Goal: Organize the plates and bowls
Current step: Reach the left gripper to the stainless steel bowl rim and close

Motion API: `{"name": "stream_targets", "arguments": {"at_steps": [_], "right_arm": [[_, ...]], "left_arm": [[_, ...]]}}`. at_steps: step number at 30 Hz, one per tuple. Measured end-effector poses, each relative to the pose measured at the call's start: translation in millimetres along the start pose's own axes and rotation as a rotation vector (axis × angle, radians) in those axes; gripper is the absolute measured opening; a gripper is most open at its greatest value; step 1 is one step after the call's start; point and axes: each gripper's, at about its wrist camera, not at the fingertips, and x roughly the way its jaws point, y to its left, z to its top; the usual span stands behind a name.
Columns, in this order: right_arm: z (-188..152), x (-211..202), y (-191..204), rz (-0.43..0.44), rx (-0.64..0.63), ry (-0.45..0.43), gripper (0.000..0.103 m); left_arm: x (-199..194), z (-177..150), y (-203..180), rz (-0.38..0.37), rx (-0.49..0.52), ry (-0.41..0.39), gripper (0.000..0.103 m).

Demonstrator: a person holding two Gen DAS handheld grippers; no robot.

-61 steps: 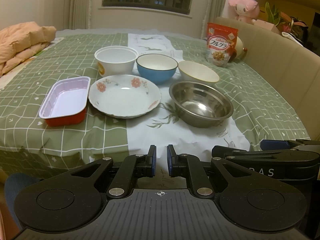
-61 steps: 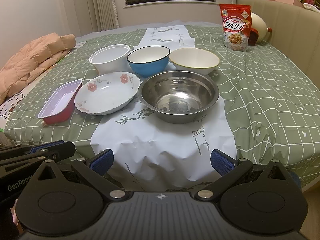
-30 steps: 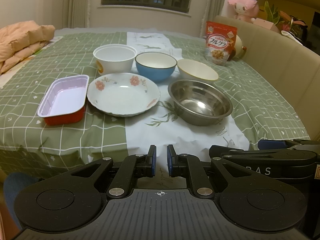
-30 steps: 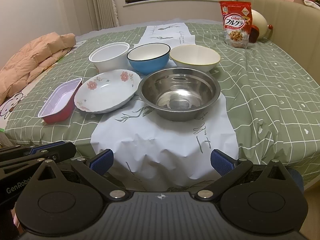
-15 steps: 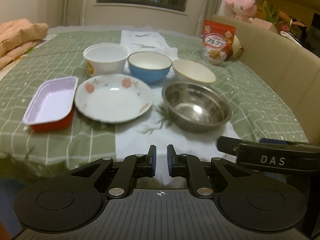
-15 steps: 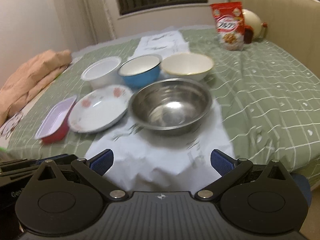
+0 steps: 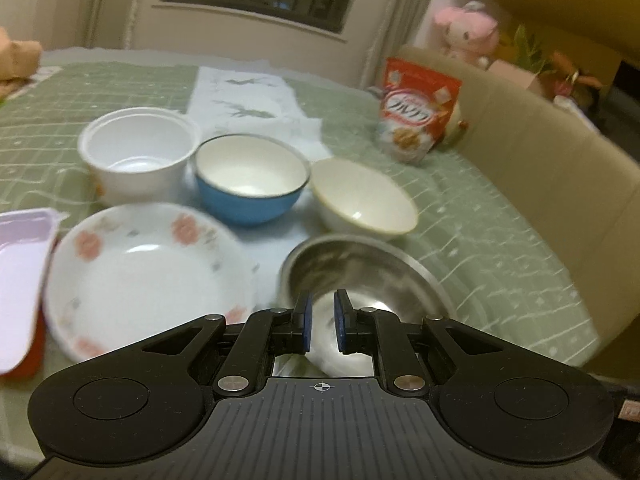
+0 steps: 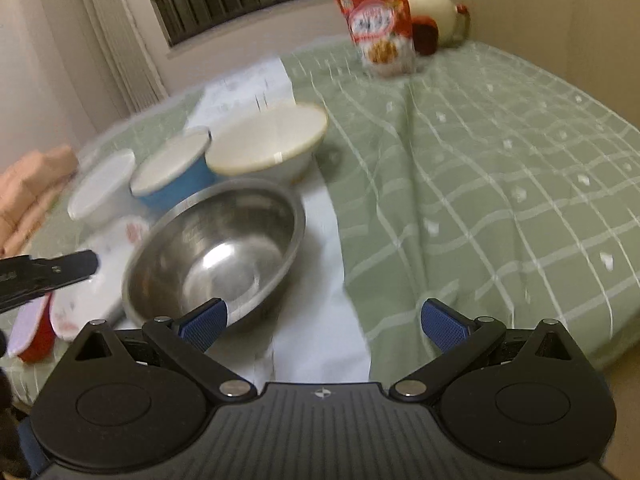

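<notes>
1. Right hand-held gripper (image 8: 323,322): fingers spread wide, nothing between them. The round stainless-steel bowl (image 8: 216,252) sits just ahead and to its left; the left blue pad is level with the bowl's near rim, the right pad over bare cloth. Whether a pad touches the rim I cannot tell.

2. Left hand-held gripper (image 7: 321,322): pads drawn almost together with a thin slit between, holding nothing. In its own view the steel bowl (image 7: 360,276) lies straight ahead, near rim just past the fingertips.

3. Judgement: both are close to the steel bowl, but the right one is already open wide enough to take a rim, so it looks the likelier to take it. The bowl is round, so no long axis to line up with; only the rim edge matters.

4. Left of the steel bowl: a white shallow plate with pink flowers (image 7: 148,272), then a rectangular red tray with a pale lilac inside (image 7: 18,264) at the edge.

5. Row behind, left to right: white plastic tub (image 7: 138,154), blue bowl with white inside (image 7: 252,178), cream bowl (image 7: 362,198). All stand apart, none stacked.

6. Everything rests on a bed with a green checked cover (image 8: 500,184) and a white printed cloth strip.

7. Far back: a red cereal bag (image 7: 418,120); lettering too blurred to read. A pink plush toy (image 7: 466,28) sits on the ledge.
</notes>
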Motion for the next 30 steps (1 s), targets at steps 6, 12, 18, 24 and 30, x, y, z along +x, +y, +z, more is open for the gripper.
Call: {"name": "stream_targets", "arguments": {"at_steps": [6,12,18,24,30], "right_arm": [[28.3,15.7,-3.1,0.057,0.008,-0.07,0.103],[46.0,47.5,-2.4,0.083,0.04,-0.031,0.103],[40.5,73.9,-1.0,0.104,0.053,0.02,0.103],[37.0,82.8,4.0,0.216,0.041,0.085,0.103],[39.3,76.8,4.7,0.212,0.044,0.06,0.097]], "left_arm": [[25.9,13.6,-3.2,0.065,0.023,0.008,0.014],[47.8,13.2,6.7,0.076,-0.033,0.087,0.014],[54.7,10.2,14.3,0.007,-0.077,0.103,0.014],[69.8,7.4,9.7,-0.062,-0.104,0.15,0.014],[51.9,17.7,16.7,-0.052,-0.147,0.081,0.014]]}}
